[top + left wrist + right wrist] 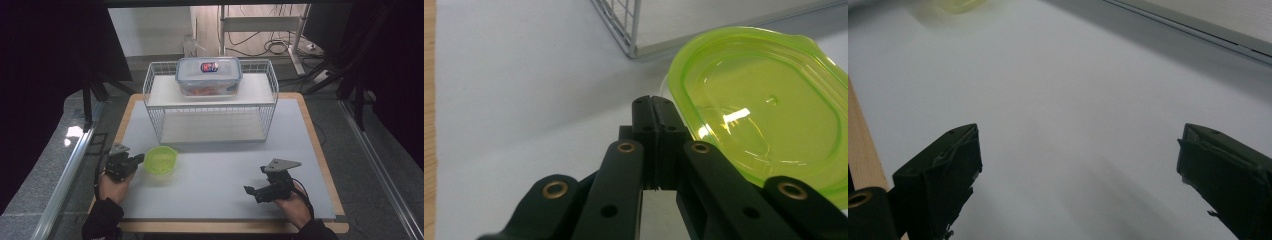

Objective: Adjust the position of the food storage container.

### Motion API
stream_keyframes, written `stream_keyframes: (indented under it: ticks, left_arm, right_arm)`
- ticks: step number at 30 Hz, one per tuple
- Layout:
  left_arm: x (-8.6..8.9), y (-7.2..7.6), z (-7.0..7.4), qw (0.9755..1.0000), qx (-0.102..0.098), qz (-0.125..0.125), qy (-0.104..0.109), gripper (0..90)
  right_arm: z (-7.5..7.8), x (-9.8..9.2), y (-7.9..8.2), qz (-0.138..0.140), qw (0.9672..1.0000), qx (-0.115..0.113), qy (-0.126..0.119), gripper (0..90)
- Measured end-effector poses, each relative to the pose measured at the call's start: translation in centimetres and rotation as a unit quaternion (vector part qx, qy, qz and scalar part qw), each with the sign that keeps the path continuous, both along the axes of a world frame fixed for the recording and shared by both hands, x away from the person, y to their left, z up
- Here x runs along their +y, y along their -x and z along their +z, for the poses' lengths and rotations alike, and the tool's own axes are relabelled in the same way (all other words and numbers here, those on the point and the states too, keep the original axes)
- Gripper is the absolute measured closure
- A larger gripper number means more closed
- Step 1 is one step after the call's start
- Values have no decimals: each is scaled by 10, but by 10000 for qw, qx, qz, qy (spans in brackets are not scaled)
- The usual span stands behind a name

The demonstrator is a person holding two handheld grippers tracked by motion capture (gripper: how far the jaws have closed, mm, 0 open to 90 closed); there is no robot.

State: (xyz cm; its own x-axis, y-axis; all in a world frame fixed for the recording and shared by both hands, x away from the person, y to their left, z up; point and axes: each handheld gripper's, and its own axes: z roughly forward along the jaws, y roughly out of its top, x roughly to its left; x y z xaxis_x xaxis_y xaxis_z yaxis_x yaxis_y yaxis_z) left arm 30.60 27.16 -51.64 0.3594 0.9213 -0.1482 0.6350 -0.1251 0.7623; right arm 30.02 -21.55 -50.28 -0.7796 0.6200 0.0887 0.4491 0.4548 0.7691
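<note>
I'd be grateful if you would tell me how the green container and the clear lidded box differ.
The green container is low, rounded and lime green; the clear lidded box is taller, rectangular and see-through, with orange contents. The green container sits on the white table beside the shut left tongs; the clear lidded box stands on the wire rack. The box has a label; the container is plain. Both are plastic.

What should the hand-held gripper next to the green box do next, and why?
Probably open its jaws first. The left hand-held gripper has its jaws pressed together with nothing between them, and its tips sit right at the rim of the green lidded container on the white mat. Shut jaws cannot grip that rim, so opening them beside it seems the sensible small step before closing on it.
</note>
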Motion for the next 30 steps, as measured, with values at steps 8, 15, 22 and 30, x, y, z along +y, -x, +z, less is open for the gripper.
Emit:
stream_keyframes:
  ticks: [8, 15, 22, 30]
  left_arm:
    - [-19, -1, 1, 9998, 6, -176, 2, 899]
    - [-40, -2, 3, 9991, 37, -420, -17, 899]
    - [-62, 1, 4, 9970, 81, -762, -57, 899]
    - [-74, 1, 1, 9954, 200, -918, -170, 899]
  right_arm:
    - [-1, 1, -1, 14, 10000, 17, 42, 40]
    - [-2, 0, -1, -13, 10000, 61, 53, 40]
    - [-2, -1, -2, -22, 10000, 65, 45, 40]
    - [-2, -2, -2, -46, 10000, 67, 30, 40]
